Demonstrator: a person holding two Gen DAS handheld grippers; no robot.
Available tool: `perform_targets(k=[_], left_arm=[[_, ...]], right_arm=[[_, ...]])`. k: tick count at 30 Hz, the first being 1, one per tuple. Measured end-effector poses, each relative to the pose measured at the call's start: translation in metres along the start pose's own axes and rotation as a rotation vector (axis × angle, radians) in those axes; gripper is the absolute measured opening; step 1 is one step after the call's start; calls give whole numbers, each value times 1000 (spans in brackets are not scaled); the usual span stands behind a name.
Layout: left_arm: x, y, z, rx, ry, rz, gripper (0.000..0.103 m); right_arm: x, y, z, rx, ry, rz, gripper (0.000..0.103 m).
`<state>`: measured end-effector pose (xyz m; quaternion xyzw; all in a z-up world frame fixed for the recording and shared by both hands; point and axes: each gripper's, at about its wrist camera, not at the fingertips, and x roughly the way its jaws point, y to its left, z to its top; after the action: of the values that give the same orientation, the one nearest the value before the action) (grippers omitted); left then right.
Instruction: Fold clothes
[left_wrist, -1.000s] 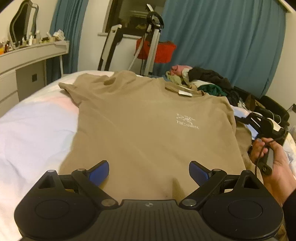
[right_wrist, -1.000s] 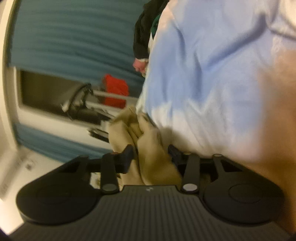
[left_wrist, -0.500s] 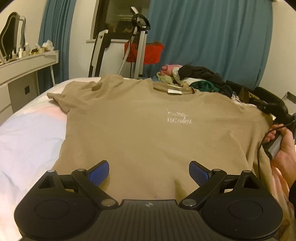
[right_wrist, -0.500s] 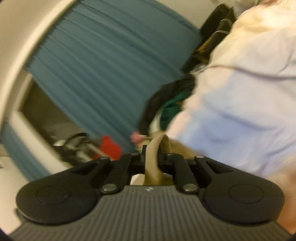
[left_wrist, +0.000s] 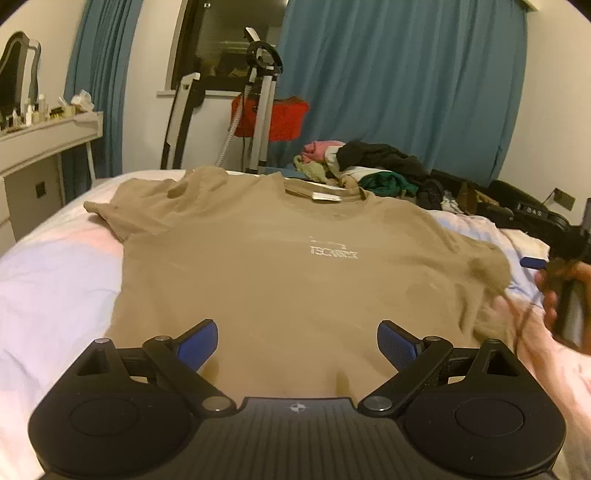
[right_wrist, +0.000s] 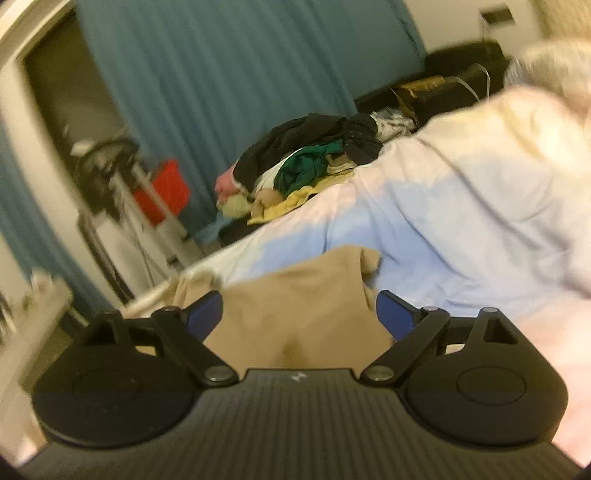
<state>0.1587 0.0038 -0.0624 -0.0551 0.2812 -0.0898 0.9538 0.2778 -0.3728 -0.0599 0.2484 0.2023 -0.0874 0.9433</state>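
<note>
The shirt (left_wrist: 288, 266) lies flat on the bed (left_wrist: 48, 280), ready for folding. The right gripper (right_wrist: 299, 314) has just opened, letting go of the sleeve (left_wrist: 487, 269) at the bed's right edge; the left gripper (left_wrist: 297, 341) waits wide apart.

Tan T-shirt on a pale bed, blue-green curtains behind

The T-shirt (left_wrist: 288, 266) is plain tan with small white lettering on the chest and a white label at the collar; the bed sheet (left_wrist: 48, 280) fades from pale pink to light blue. Both the left gripper (left_wrist: 297, 345) and the right gripper (right_wrist: 299, 314) are black with blue pads. The clothes pile (left_wrist: 369, 170) at the bed's far edge mixes black, green, pink and yellow, and the curtain (left_wrist: 406, 81) is teal
</note>
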Motion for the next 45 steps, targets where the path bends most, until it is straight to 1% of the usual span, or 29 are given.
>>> perform_targets(k=[2,5,7,9,13,15,16,17,19,20,21,24,26,27,29,30,31,32,35,37,39,42,45], left_arm=[[-6,-2,-4,-5,13,-28,95],[-19,-10,-10,21,15,-75,94],[-29,-17,-15,50,10,-110,94],[-42,-24,-20,84,5,-155,94],[-66,-40,-30,117,11,-255,92],[-73,-51,-37,110,31,-297,90],[-75,-58,-41,99,49,-324,87],[-74,-65,-44,82,76,-357,83],[-70,-79,-52,60,124,-420,77],[-67,-88,-56,64,143,-444,73],[-63,-97,-62,80,159,-461,71],[-50,-126,-81,158,211,-483,63],[-39,-141,-94,210,253,-494,51],[-35,-148,-101,234,272,-498,48],[-28,-156,-112,268,300,-504,39],[-26,-159,-117,278,310,-505,37],[-25,-161,-119,278,313,-515,18],[-26,-163,-118,273,308,-537,3],[-31,-168,-116,267,289,-604,3],[-37,-181,-115,308,269,-636,3],[-32,-193,-115,296,291,-660,2],[-16,-207,-121,277,338,-662,2],[0,-219,-130,312,369,-629,2]], right_arm=[[-32,6,-5,-56,22,-17,91],[-85,18,-13,-95,87,-40,91],[-127,27,-17,-98,110,-18,91],[-165,30,-21,-88,103,43,91],[-224,21,-39,-59,41,93,91],[-253,17,-48,-44,10,117,91],[-259,11,-52,-31,8,99,91],[-262,7,-55,-17,8,87,91],[-268,0,-57,24,5,79,92],[-269,-2,-56,43,-1,84,92],[-269,-5,-55,61,-6,89,92],[-269,-11,-54,95,-17,95,92],[-267,-13,-55,106,-14,98,92],[-265,-14,-55,111,-10,99,92],[-261,-17,-56,127,3,106,92],[-261,-18,-57,132,10,110,92],[-260,-19,-58,138,17,114,92],[-260,-20,-58,139,22,116,92],[-260,-21,-59,136,13,119,92],[-261,-22,-58,134,0,132,92],[-260,-22,-58,135,-6,137,92],[-258,-24,-56,137,-8,137,92],[-256,-25,-56,139,-8,139,92]])
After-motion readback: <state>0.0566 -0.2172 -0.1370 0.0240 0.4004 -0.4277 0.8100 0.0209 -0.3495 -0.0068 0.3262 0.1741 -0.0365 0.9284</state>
